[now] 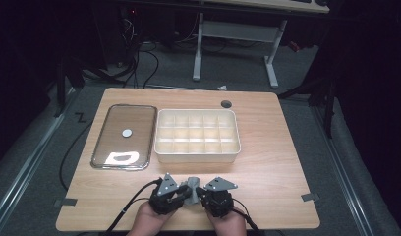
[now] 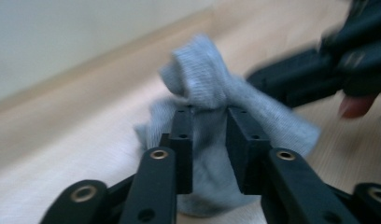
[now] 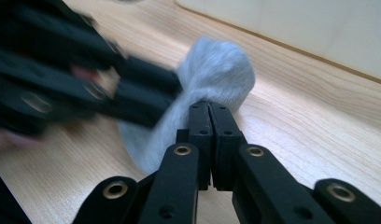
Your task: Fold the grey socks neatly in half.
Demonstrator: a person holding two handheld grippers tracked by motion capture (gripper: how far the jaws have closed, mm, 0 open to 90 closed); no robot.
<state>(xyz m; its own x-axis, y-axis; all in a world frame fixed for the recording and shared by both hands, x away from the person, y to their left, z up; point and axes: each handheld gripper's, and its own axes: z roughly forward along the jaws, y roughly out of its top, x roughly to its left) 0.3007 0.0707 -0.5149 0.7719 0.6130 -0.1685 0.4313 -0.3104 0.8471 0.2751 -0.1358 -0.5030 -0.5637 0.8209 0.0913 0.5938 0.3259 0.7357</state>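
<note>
Black jaws of the right gripper (image 3: pixel 210 106) are seen pressed together in the right gripper view, with a fold of the grey sock (image 3: pixel 216 74) pinched between their tips. In the left gripper view the left gripper (image 2: pixel 211 111) is shown with its jaws apart, the sock (image 2: pixel 202 79) bunched in the gap; whether the pads press on the cloth cannot be told. From the high view the sock (image 1: pixel 192 188) is found at the near edge of the desk (image 1: pixel 272 162), between the two grippers and in front of the white divided tray (image 1: pixel 197 155), with a clear lid (image 1: pixel 124 137) towards the desk's left edge. Much of the sock is covered by the jaws, each gripper view is blurred where the other gripper appears, and both hands are cut off by the high view's lower border.
</note>
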